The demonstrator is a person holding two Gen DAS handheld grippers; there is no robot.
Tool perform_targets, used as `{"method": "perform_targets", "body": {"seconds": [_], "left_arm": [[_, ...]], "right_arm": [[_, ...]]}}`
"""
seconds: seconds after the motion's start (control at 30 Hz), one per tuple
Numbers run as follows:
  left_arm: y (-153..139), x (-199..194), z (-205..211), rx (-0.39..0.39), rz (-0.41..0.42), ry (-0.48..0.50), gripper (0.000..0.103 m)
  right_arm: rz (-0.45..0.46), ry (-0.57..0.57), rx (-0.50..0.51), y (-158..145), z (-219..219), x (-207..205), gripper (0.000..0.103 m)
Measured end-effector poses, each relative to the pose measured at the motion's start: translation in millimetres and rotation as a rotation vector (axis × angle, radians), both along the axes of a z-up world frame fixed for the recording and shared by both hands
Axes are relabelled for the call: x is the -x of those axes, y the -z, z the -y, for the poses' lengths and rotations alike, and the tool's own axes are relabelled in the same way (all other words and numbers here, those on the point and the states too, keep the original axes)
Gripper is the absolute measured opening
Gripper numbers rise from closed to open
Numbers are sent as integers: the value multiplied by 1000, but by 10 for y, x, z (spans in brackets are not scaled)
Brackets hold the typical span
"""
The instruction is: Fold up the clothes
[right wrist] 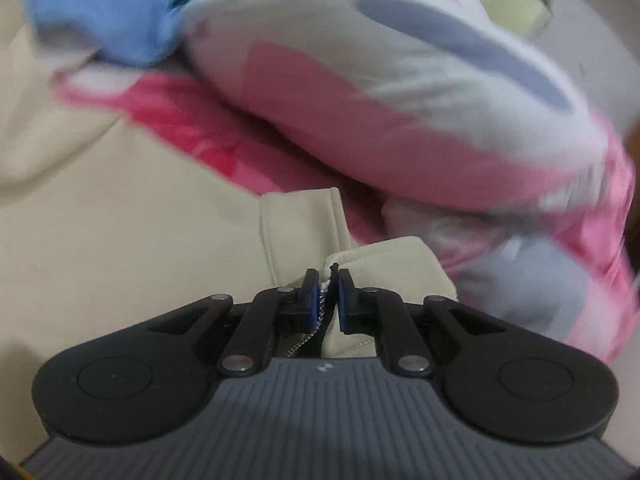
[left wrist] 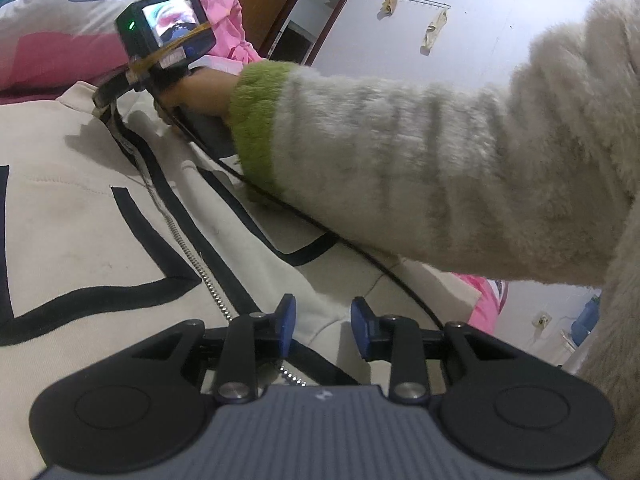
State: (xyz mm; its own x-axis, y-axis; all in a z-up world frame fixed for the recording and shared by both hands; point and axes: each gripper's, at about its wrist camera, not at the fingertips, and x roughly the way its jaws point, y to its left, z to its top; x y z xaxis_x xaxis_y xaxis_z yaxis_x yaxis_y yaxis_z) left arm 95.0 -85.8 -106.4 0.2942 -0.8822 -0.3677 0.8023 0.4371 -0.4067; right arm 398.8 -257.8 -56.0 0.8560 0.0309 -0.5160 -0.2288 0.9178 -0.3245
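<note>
A cream zip-up jacket [left wrist: 100, 248] with black stripes and a metal zipper [left wrist: 188, 248] lies spread on the bed. My left gripper [left wrist: 323, 326] hovers open just above its lower front, nothing between the blue pads. In the left wrist view the right gripper [left wrist: 105, 109] sits at the jacket's collar end, held by a hand in a fuzzy cream sleeve with a green cuff [left wrist: 256, 128]. In the right wrist view my right gripper [right wrist: 329, 298] is shut on the jacket's zipper edge [right wrist: 325, 292] near the collar [right wrist: 300, 224].
A pink, white and blue quilt [right wrist: 400, 92] is bunched just beyond the collar. A black cable [left wrist: 360, 252] trails across the jacket under the sleeve. A doorway [left wrist: 316, 12] and a white wall with hooks [left wrist: 424, 4] lie behind.
</note>
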Motion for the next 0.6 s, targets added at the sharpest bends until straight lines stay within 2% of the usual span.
{"method": "perform_targets", "body": {"seconds": [0.17,0.23,0.27,0.3,0.4,0.57,0.6], "left_arm": [[9,1,-4,3,-1,0,32],[4,4,-8,3,0,0,32],[2,6,-11,3,0,0,32],[-2,10,-13,3,0,0,33],[-18,22,-13,6,-1,-1,34],[-50,39,-70,34,-5,-1,41],[-57,44,-81,39,-5,0,42]], "right_arm": [[-84,72,-215,57,153,-286,10],[-125,95,-304,88,217,-405,28],[-178,84,-362,142,265,-481,50],[-223,75,-419,188,312,-549,61],[-215,107,-602,98,510,-657,62],[-30,106,-1033,-372,1114,-319,61],[-43,108,-1008,-455,1149,-253,57]]}}
